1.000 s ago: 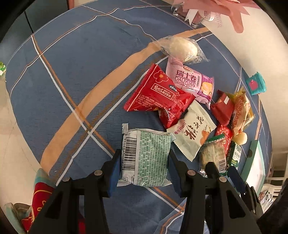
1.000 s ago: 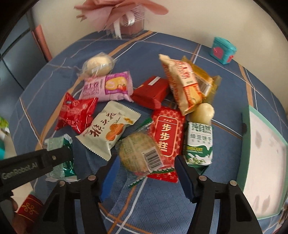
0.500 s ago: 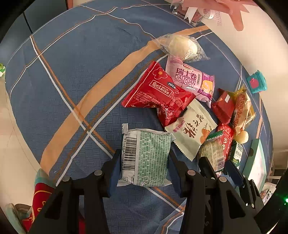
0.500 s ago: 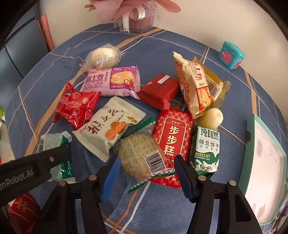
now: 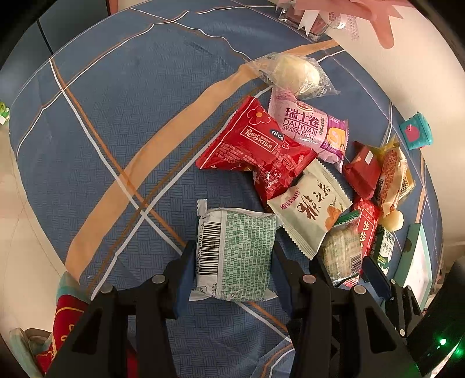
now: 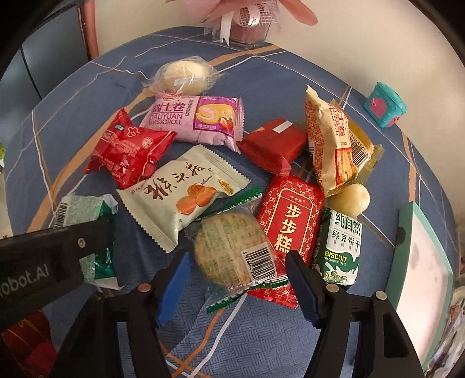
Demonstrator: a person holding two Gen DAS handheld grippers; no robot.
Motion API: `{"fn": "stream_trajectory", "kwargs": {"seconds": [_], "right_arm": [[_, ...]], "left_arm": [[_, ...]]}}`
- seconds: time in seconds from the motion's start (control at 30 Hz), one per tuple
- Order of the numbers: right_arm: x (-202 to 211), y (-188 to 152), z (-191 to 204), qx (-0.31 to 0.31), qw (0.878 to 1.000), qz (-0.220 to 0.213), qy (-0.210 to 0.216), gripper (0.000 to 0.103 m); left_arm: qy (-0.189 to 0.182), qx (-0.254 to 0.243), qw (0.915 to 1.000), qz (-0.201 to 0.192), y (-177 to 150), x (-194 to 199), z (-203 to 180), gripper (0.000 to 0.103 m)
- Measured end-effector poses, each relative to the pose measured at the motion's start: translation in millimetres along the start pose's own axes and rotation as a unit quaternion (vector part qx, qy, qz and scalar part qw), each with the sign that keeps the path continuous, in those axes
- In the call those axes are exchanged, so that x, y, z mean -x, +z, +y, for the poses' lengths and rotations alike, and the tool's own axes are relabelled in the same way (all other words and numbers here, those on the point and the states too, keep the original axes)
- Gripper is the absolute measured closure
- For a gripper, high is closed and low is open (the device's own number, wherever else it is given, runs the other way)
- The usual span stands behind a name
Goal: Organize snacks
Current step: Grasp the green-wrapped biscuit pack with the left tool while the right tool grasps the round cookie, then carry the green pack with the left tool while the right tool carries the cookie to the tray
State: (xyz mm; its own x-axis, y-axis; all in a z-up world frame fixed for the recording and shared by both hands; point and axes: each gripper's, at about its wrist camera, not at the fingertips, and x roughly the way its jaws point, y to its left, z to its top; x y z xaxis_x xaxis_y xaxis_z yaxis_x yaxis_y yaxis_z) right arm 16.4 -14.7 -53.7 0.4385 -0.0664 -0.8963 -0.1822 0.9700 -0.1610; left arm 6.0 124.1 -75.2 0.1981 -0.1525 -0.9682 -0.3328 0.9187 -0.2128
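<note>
Several wrapped snacks lie in a heap on a blue cloth. My left gripper (image 5: 232, 270) is shut on a green-and-white packet (image 5: 235, 256), barcode side up; the packet also shows in the right wrist view (image 6: 84, 212). My right gripper (image 6: 237, 283) is open, its jaws on either side of a clear-wrapped round cracker (image 6: 232, 256) without squeezing it. The cracker partly overlies a red packet (image 6: 290, 221) and touches a white packet with orange fruit (image 6: 183, 192). A green biscuit packet (image 6: 340, 250) lies just right of my right gripper.
A teal-framed tray (image 6: 407, 232) lies at the right edge. A small teal box (image 6: 383, 104) stands at the back right. A pink flower arrangement in a glass pot (image 6: 247, 26) stands at the back. The left part of the cloth (image 5: 116, 116) is bare.
Both grippers have edged slightly forward into the heap. The left grip on the green packet is unchanged. The right jaws stay open around the cracker.
</note>
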Motion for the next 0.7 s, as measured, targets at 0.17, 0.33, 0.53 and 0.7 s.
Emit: {"fn": "stream_trajectory", "kwargs": {"seconds": [0.17, 0.33, 0.53, 0.7], "right_arm": [[1, 1, -9, -0.025, 1.0, 0.004, 0.01, 0.039], [7, 0, -18, -0.045, 0.999, 0.002, 0.025, 0.049], [15, -6, -33, -0.076, 0.996, 0.002, 0.047, 0.05], [30, -11, -56, -0.11, 0.991, -0.02, 0.074, 0.05]], "left_arm": [[0.004, -0.003, 1.0, -0.001, 1, 0, -2, 0.052], [0.007, -0.006, 0.9999, -0.008, -1, 3, -6, 0.052], [0.009, -0.017, 0.9996, -0.02, -5, 8, -17, 0.052], [0.008, -0.025, 0.9989, -0.039, -6, 17, -22, 0.052]]}}
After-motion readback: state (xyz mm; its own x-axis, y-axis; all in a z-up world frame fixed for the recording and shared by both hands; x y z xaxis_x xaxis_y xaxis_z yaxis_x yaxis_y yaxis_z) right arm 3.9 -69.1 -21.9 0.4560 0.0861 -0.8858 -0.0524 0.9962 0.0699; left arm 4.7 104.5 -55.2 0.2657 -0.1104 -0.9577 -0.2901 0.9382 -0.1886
